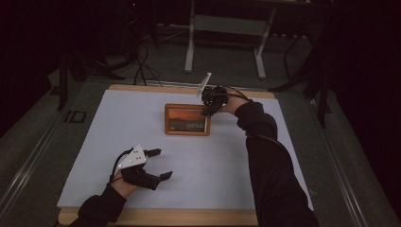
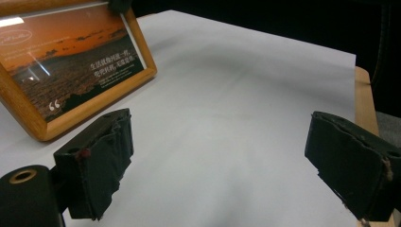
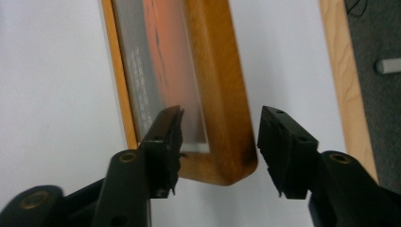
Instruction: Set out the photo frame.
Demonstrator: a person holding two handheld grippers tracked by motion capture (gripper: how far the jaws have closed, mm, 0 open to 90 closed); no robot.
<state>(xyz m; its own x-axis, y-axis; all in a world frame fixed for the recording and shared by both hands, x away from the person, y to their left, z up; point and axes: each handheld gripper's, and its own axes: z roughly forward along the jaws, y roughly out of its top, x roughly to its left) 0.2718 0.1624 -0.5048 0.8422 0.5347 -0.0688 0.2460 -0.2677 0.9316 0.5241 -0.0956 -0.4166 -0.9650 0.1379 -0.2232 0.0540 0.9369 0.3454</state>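
Note:
A wooden picture frame [image 1: 187, 119] with an orange sunset print and white lettering stands tilted back on the white sheet [image 1: 132, 127]. My right gripper [image 1: 208, 111] reaches to the frame's upper right corner. In the right gripper view its jaws [image 3: 221, 113] straddle the frame's wooden side [image 3: 213, 94] with a gap on the outer side, so it is open. My left gripper [image 1: 161, 164] rests near the sheet's front left, open, with nothing between its pads [image 2: 220, 127]. The frame [image 2: 71, 61] lies ahead of it to the left.
The white sheet covers a wooden board whose edge [image 1: 165, 217] shows at the front. Beyond the board is dark floor with a white table stand [image 1: 189, 47] and cables [image 1: 142, 66]. A person's black sleeves [image 1: 269, 165] come in from the bottom.

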